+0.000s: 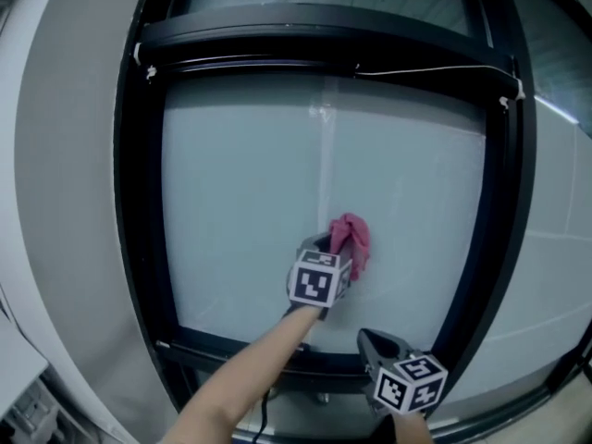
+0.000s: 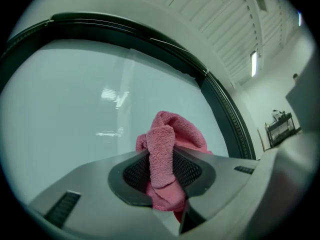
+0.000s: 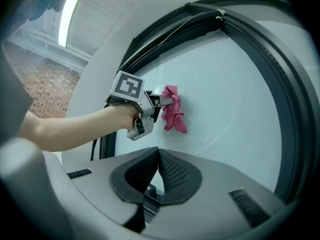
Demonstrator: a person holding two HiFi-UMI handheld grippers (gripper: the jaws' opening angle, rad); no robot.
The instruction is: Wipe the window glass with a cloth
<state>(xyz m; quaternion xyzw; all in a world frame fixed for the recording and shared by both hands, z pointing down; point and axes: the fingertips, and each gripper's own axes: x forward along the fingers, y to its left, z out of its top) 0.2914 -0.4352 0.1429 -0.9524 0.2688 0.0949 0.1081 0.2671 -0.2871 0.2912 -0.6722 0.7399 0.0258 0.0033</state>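
Observation:
A pink cloth [image 1: 352, 240] is bunched against the frosted window glass [image 1: 250, 192], right of its middle and low down. My left gripper [image 1: 331, 247] is shut on the cloth [image 2: 165, 159], which sticks out past the jaws and touches the pane. From the right gripper view the cloth [image 3: 173, 115] hangs from the left gripper [image 3: 162, 102] against the glass [image 3: 230, 94]. My right gripper [image 1: 370, 342] is held low near the bottom frame with its jaws shut on nothing [image 3: 156, 171].
A black window frame [image 1: 513, 202] surrounds the pane, with a thick top bar [image 1: 324, 40] and a bottom sill [image 1: 277, 359]. A thin white cord [image 1: 435, 68] runs along the upper right. A pale wall [image 1: 65, 183] lies left of the frame.

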